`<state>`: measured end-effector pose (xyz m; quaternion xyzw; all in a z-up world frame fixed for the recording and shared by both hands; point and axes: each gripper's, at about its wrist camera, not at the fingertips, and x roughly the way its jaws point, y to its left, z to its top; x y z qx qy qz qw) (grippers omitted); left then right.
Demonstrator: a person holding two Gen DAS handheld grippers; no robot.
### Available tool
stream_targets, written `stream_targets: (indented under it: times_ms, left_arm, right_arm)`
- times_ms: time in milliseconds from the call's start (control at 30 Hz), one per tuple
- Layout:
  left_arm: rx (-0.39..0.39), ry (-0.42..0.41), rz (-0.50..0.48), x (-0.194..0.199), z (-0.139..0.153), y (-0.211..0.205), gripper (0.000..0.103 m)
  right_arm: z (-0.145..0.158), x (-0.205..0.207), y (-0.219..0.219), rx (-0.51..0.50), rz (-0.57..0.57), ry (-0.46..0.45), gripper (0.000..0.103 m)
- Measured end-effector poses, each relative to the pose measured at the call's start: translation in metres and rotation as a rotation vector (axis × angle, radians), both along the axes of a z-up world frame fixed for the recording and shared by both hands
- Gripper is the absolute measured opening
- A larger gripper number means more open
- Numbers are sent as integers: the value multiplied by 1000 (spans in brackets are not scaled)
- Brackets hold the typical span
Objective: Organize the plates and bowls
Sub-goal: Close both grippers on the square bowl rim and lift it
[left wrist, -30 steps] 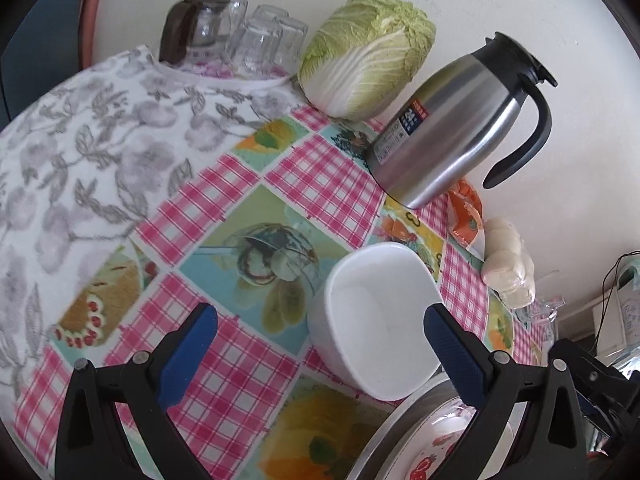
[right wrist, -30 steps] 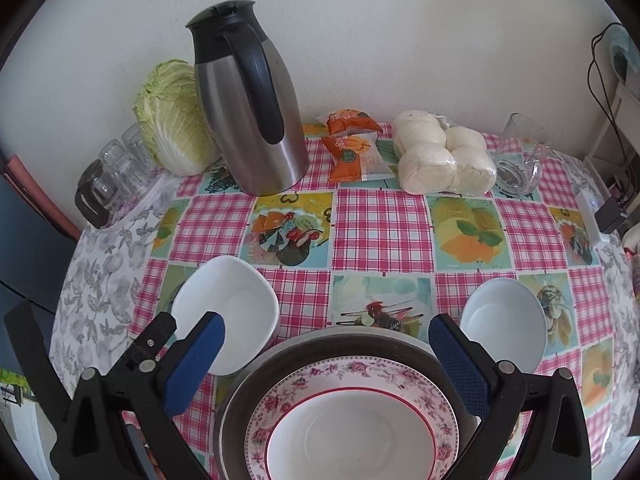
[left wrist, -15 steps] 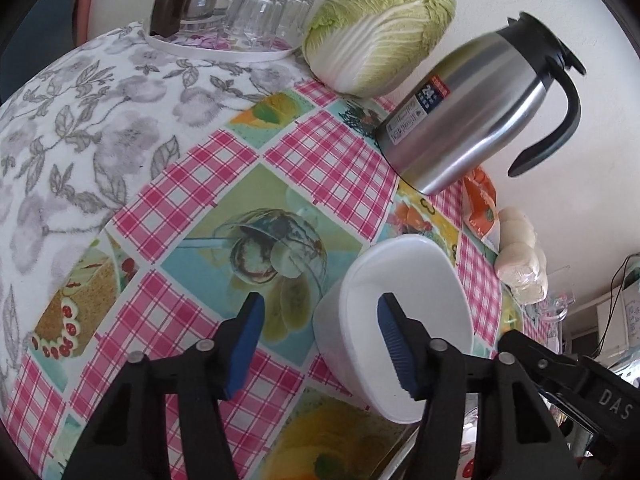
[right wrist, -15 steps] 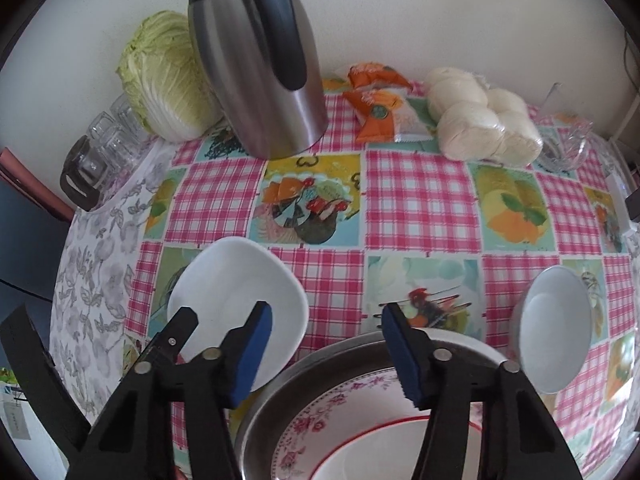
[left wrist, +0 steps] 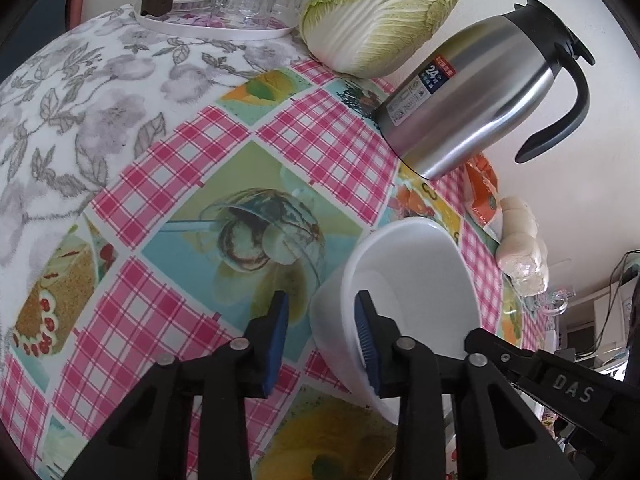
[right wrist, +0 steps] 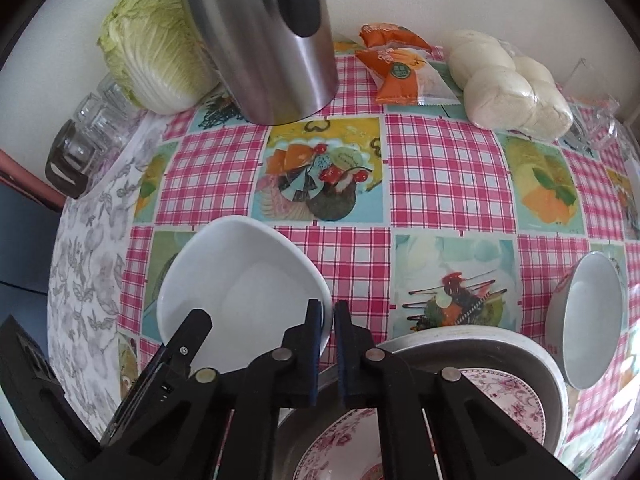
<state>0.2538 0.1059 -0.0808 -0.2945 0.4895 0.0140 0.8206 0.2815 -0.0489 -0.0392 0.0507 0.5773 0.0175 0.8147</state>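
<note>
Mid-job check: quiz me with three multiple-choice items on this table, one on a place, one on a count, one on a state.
1. Where is the cabbage?
A) beside the jug
B) in the square bowl
C) on the floor

2. How many orange packets are there?
A) one
B) two
C) five

3. The right gripper is:
A) wide open
B) shut on the square bowl's rim
C) holding the jug

Key:
1 A: it lies at the wall right next to the jug.
2 B: two lie together by the wall.
3 B: its jaws have just closed with the rim between the pads.
</note>
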Motion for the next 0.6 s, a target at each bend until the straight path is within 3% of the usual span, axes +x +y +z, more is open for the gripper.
stream_targets:
  times_ms: [600]
  left_arm:
    - [17, 14, -27, 5, -11, -13, 28]
  right_arm:
    - [-13, 10, 12, -85, 41, 33, 9]
